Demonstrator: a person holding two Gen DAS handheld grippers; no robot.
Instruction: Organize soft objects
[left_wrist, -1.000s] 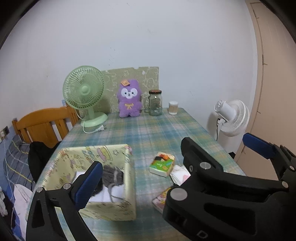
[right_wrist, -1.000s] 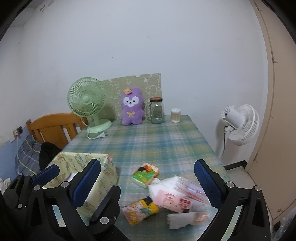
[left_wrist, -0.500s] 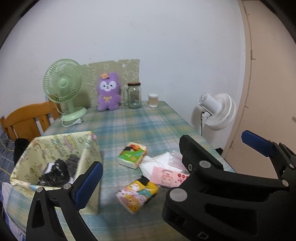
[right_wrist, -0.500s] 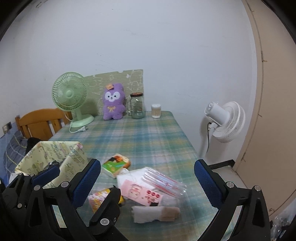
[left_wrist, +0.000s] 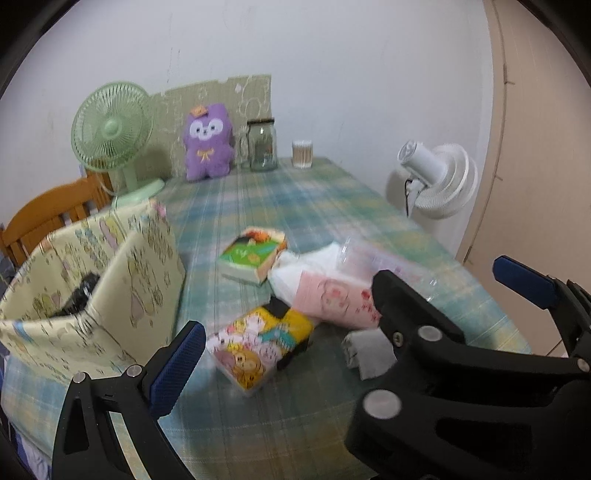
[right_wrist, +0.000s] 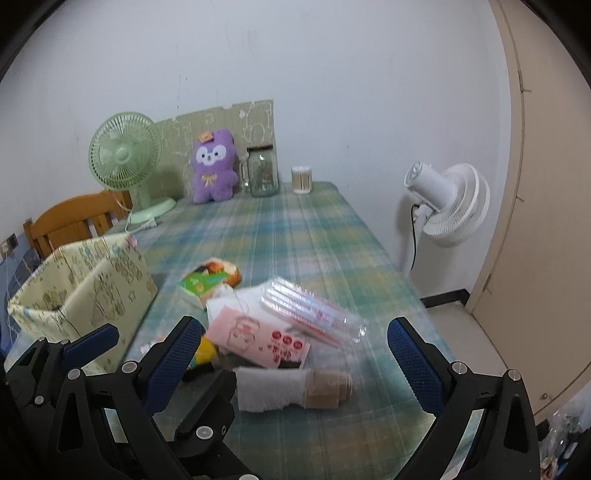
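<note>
Just ahead of and below the right gripper (right_wrist: 295, 354), between its spread jaws: the rolled grey-and-tan sock (right_wrist: 291, 391), flat on the worktop (right_wrist: 314, 236). Long axis runs crosswise to the jaws, grey end toward the left pad, tan end toward the right. Judgement: right hand is nearer, so likely the next pick; the jaws would need to turn to close across the short width, or take it end to end.

Beyond the sock, still within the jaw line: pink printed tissue pack (right_wrist: 258, 339), clear plastic packet (right_wrist: 314, 310) lying partly on it. Left of the left pad, mostly hidden: yellow cartoon tissue pack (left_wrist: 258, 347). Further ahead: green-and-orange tissue pack (right_wrist: 208, 280).

Left gripper (left_wrist: 351, 321) jaws also spread, holding nothing. From its view the yellow pack sits just ahead of its left pad; the sock (left_wrist: 365, 350) is partly hidden behind the right gripper's body.

Ahead-left of both: cartoon-print fabric bin (right_wrist: 92, 288), open top, dark soft items inside; contents too blurred to name. Judged the drop target.

Surface: green-blue plaid cloth. Far end, well apart from the jaws: green desk fan (right_wrist: 127, 162), purple plush (right_wrist: 214, 166), glass jar (right_wrist: 263, 173), cotton swab tub (right_wrist: 302, 180), patterned board against the wall. Off the worktop: wooden chair (right_wrist: 74, 221) far left, white floor fan (right_wrist: 447, 203) right, beige door beyond it.

Frames carry motion blur.
</note>
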